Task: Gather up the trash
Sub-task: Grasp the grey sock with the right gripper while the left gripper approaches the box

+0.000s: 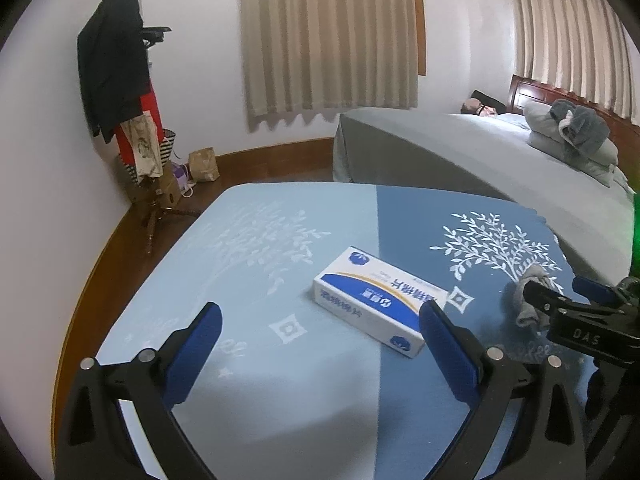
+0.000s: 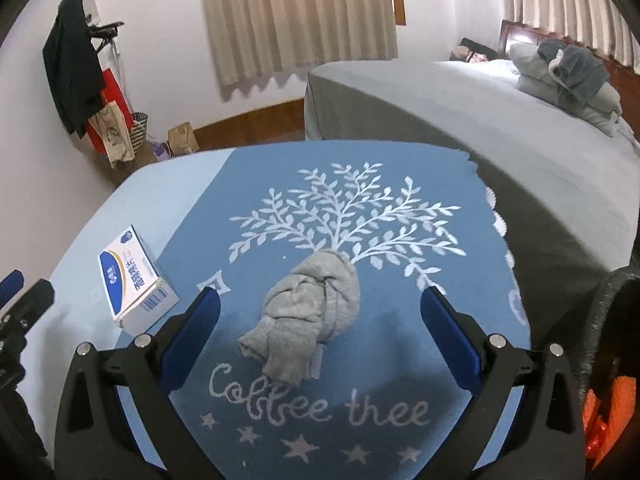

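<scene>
A white and blue cardboard box [image 1: 376,302] lies flat on the blue tablecloth [image 1: 256,264], just ahead of my left gripper [image 1: 320,316], which is open; its right finger sits beside the box's near end. A crumpled grey sock [image 2: 308,318] rests on the tree print of the cloth [image 2: 400,320], between the spread fingers of my right gripper [image 2: 320,306], which is open and not touching it. The same box [image 2: 134,278] shows at the left of the right wrist view, and the sock [image 1: 530,296] and right gripper [image 1: 560,296] at the right of the left wrist view.
A large bed [image 1: 480,152] with folded grey bedding [image 1: 576,136] stands behind the table. A coat rack [image 1: 120,80] with clothes and bags [image 1: 202,166] on the floor occupies the left corner. A dark bag with something orange [image 2: 610,416] sits at the right edge.
</scene>
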The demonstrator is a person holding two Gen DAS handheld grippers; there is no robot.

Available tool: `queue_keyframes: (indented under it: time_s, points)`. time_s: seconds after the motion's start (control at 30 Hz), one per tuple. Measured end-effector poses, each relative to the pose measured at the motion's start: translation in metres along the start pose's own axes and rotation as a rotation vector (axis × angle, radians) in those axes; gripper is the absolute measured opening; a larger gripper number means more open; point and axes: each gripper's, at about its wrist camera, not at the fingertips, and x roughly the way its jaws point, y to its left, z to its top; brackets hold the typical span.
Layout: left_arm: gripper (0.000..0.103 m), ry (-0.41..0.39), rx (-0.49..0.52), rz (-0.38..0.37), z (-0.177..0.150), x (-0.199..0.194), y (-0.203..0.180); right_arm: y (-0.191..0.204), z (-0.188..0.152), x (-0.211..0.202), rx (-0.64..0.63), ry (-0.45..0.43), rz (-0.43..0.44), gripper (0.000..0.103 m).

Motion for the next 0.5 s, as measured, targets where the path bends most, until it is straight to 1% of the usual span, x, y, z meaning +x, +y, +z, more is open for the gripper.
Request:
queue_keyframes:
  time_s: [0.07,0.1,0.17,0.2,0.27,0.33,0.43,0.5]
  points:
    - [0.097,0.002,-0.006,0.002,0.0,0.001,0.003,0.001,0.0,0.006,-0.005,0.023,0.003,0.097]
    - [0.097,0.003,-0.009,0.003,0.001,0.002,0.004,0.001,0.001,0.01,-0.003,0.039,0.008,0.094]
    - [0.097,0.007,-0.017,0.003,0.001,0.004,0.005,0.001,0.001,0.014,-0.002,0.06,0.013,0.086]
    - [0.097,0.008,-0.019,0.001,0.001,0.005,0.005,0.001,0.0,0.017,-0.001,0.073,0.017,0.08]
    - [0.097,0.011,-0.017,-0.003,0.001,0.007,0.003,0.002,0.0,0.02,-0.002,0.092,0.025,0.075]
    - [0.097,0.016,-0.009,-0.008,0.001,0.01,-0.002,0.002,0.0,0.021,-0.008,0.105,0.044,0.06]
    - [0.097,0.025,-0.007,-0.019,0.001,0.014,-0.008,0.001,0.0,0.023,-0.002,0.119,0.066,0.051]
    - [0.097,0.032,-0.008,-0.026,0.001,0.017,-0.014,-0.005,0.0,0.022,0.01,0.121,0.09,0.048]
